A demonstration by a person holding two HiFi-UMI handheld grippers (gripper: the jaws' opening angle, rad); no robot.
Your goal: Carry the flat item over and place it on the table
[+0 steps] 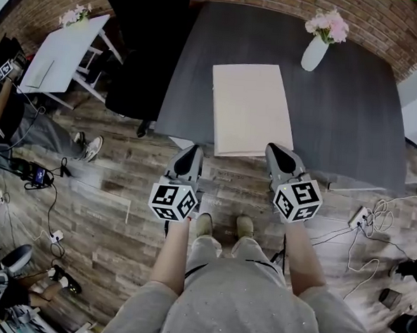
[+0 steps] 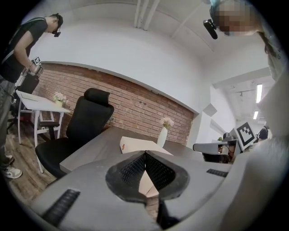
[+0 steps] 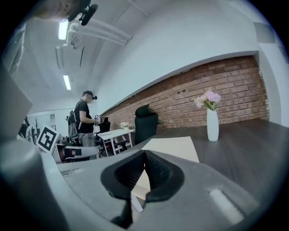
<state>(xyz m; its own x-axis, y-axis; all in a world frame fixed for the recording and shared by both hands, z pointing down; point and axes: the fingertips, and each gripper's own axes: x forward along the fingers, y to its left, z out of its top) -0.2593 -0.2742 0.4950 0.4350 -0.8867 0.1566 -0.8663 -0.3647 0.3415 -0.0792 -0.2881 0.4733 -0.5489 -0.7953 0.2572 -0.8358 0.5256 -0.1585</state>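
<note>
The flat item (image 1: pixel 251 108), a cream rectangular board, lies on the dark grey table (image 1: pixel 352 115), and its near end reaches the table's front edge. My left gripper (image 1: pixel 192 151) hangs just off its near left corner, jaws shut, with nothing between the pads. My right gripper (image 1: pixel 278 151) is at the near right corner, also shut and empty. In the left gripper view the board (image 2: pixel 135 145) lies beyond my left gripper's (image 2: pixel 145 155) closed tips. The right gripper view shows the board (image 3: pixel 174 146) ahead of my right gripper's (image 3: pixel 144 155) closed tips.
A white vase with pink flowers (image 1: pixel 315 53) stands on the table beyond the board, to its right. A black office chair (image 1: pixel 141 52) sits at the table's left end. Further left are a white side table (image 1: pixel 60 55) and a person (image 1: pixel 1 100). Cables (image 1: pixel 375 208) lie on the wooden floor.
</note>
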